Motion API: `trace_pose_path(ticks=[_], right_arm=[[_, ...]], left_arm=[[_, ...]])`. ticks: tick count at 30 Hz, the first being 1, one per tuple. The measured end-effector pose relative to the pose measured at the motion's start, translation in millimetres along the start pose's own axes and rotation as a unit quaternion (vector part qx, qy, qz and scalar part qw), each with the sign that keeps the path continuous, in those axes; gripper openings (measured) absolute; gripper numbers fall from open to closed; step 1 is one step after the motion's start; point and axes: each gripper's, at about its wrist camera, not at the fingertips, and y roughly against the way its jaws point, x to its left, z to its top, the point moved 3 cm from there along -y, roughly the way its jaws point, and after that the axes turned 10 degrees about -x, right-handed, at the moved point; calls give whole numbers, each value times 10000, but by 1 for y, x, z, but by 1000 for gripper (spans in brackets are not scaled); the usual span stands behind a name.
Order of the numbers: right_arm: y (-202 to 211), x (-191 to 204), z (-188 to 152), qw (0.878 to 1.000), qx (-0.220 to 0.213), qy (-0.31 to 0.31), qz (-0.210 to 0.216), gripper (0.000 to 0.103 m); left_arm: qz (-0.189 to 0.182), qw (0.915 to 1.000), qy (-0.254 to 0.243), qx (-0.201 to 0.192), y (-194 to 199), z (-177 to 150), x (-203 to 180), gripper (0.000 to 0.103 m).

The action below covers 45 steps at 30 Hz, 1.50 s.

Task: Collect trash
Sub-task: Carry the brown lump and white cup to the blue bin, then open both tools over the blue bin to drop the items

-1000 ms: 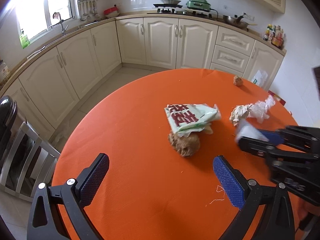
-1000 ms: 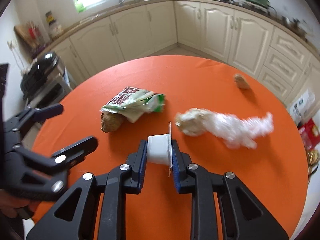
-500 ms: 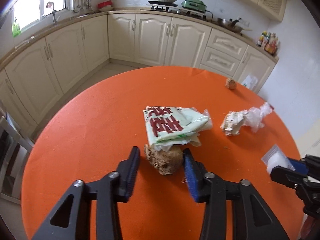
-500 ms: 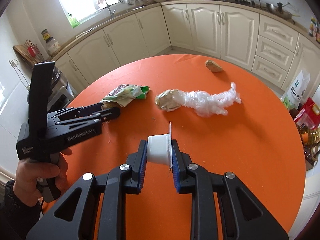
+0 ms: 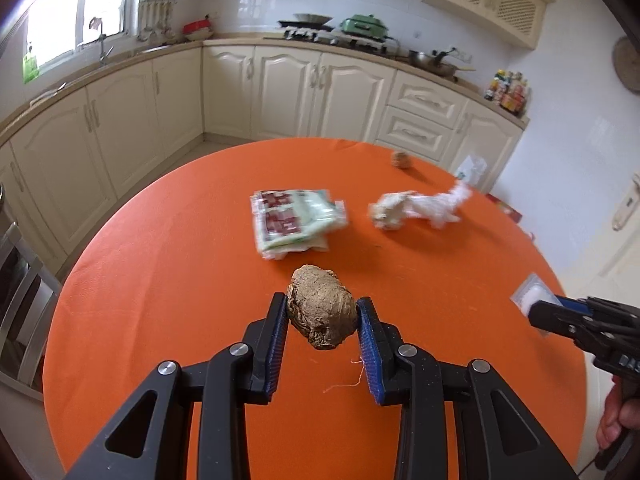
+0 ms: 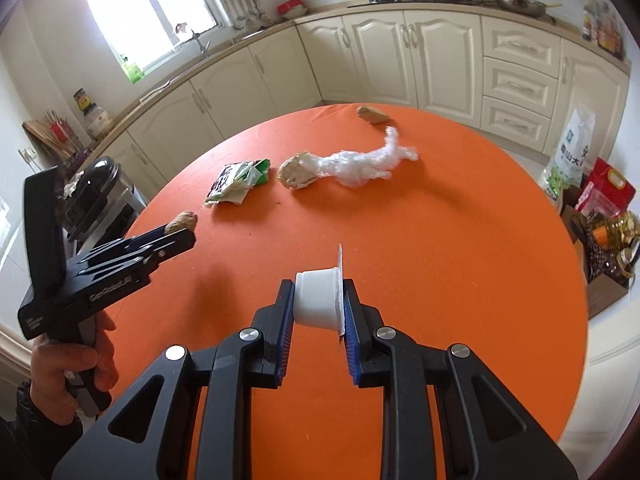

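Note:
My left gripper [image 5: 322,312] is shut on a brown crumpled paper ball [image 5: 321,312], held above the round orange table [image 5: 160,300]; the same ball [image 6: 182,222] shows at its tip in the right wrist view. My right gripper [image 6: 318,300] is shut on a small white plastic cup [image 6: 318,300] with a foil lid, seen also at the right edge as the cup [image 5: 530,298]. On the table lie a green and red snack wrapper [image 5: 294,226], a crumpled wad with clear plastic film [image 5: 416,210] and a small brown scrap [image 5: 402,159] at the far edge.
Cream kitchen cabinets [image 5: 312,92] curve behind the table. A metal chair [image 5: 20,292] stands at the left. Bags and bottles [image 6: 596,208] sit on the floor to the right of the table. A hand [image 6: 72,368] holds the left gripper's handle.
The left gripper closed on the brown paper ball and pulled it back from under the wrapper, off the table. The right gripper drew back to the right, still holding the cup.

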Motion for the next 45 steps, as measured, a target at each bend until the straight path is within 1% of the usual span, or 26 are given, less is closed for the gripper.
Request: trace_pose_path(ticks=[2,4,8,11,13,15,17,19,21,23,25,27,30,32,34,35,36,37,38,39,40,41,42,43,44,45], right_arm=[[16,-7,-5,9999,-87,-70,-87,22],[34,-15,-10,9995,-203,-161,-174,22],[85,-36,-19,9967,-553,-374,-465,22],[125,-54,-24,9927,-827,-535,-699,22],[157,-69,-29,9883,-1041,-653,-905,22],[190,-89,-37,9823,-1224,-782,-1184,22],[215,-112,-50,9753,-1294,-934,-1529,22],[236,-144,-71,9679,-1284,-1222,-1784,22],[243,-175,-93,9608,-1145,-1460,-2059,22],[242,-210,-121,9545,-928,-1805,-2184,22],[234,-239,-146,9484,-671,-2031,-2339,22],[225,-267,-168,9435,-465,-2267,-2371,22],[210,-299,-193,9375,-213,-2525,-2387,23],[196,-310,-202,9341,-91,-2670,-2369,24],[189,-324,-212,9283,-75,-2820,-2423,24],[184,-331,-217,9253,-11,-2903,-2441,26],[181,-336,-222,9228,39,-2962,-2465,28],[178,-338,-223,9208,59,-2996,-2498,35],[178,-341,-226,9189,72,-3029,-2525,44],[179,-342,-227,9171,72,-3045,-2572,50],[182,-343,-229,9144,59,-3049,-2663,63],[183,-344,-228,9126,52,-3054,-2719,80],[185,-344,-228,9104,53,-3062,-2781,87],[187,-343,-228,9083,54,-3076,-2834,100],[188,-343,-227,9068,56,-3095,-2862,103],[191,-341,-224,9054,50,-3116,-2882,103]], left_arm=[[-128,9999,-82,-80,15,-5,-15,30],[-373,9991,-140,-169,31,-8,-34,30],[-843,9948,-418,-400,53,0,-90,30],[-1254,9887,-613,-540,68,1,-135,30],[-1546,9833,-760,-592,74,0,-168,30],[-1815,9775,-924,-549,73,-3,-203,30],[-2059,9710,-1118,-483,70,-7,-237,30],[-2286,9637,-1344,-323,61,-16,-273,30],[-2492,9559,-1550,-70,45,-29,-309,31],[-2537,9496,-1833,174,26,-43,-340,31],[-2563,9440,-2017,504,3,-60,-366,31],[-2550,9396,-2133,819,-17,-78,-388,31],[-2498,9326,-2294,1236,-43,-99,-416,31],[-2339,9312,-2414,1410,-60,-113,-430,31],[-2218,9301,-2397,1684,-76,-127,-439,32],[-2124,9302,-2434,1744,-81,-131,-444,34],[-1991,9310,-2474,1798,-86,-133,-449,43],[-1909,9309,-2505,1849,-90,-132,-460,58],[-1858,9308,-2545,1853,-92,-131,-468,64],[-1774,9321,-2609,1780,-95,-127,-475,74],[-1717,9329,-2681,1684,-95,-124,-481,80],[-1678,9333,-2744,1595,-95,-118,-488,82],[-1631,9336,-2799,1527,-90,-113,-497,89],[-1593,9344,-2828,1469,-85,-112,-502,95],[-1557,9359,-2834,1395,-77,-110,-506,97],[-1547,9372,-2831,1327,-69,-114,-508,101]])
